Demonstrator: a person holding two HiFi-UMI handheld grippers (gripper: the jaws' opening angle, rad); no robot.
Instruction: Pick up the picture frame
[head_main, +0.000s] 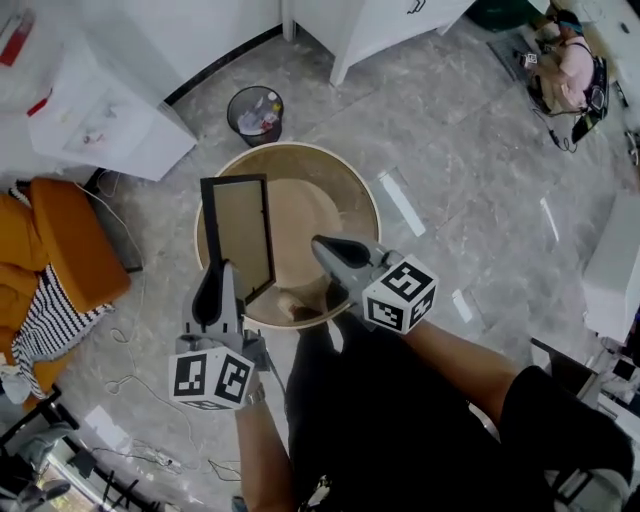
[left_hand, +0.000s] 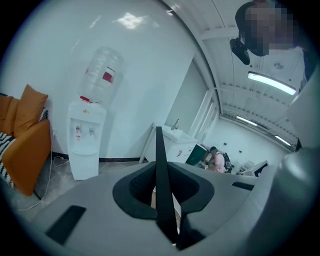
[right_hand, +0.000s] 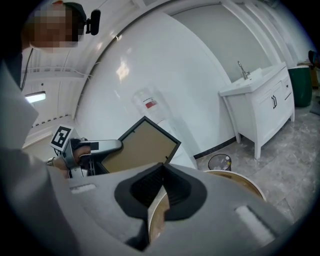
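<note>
Head view, picture frame (head_main: 238, 232) over round table (head_main: 315, 205), bin (head_main: 256, 113) beyond, sofa (head_main: 70, 245) left

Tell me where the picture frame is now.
In the head view, the picture frame is left of centre, clamped in the left tongs over the round wooden table.

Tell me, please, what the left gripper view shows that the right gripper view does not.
Only the left gripper view: the orange sofa and a seated person in pink. Only the right gripper view: the bin and the left gripper holding the picture frame. Both: the frame, the sink cabinet and the water bottle.
</note>
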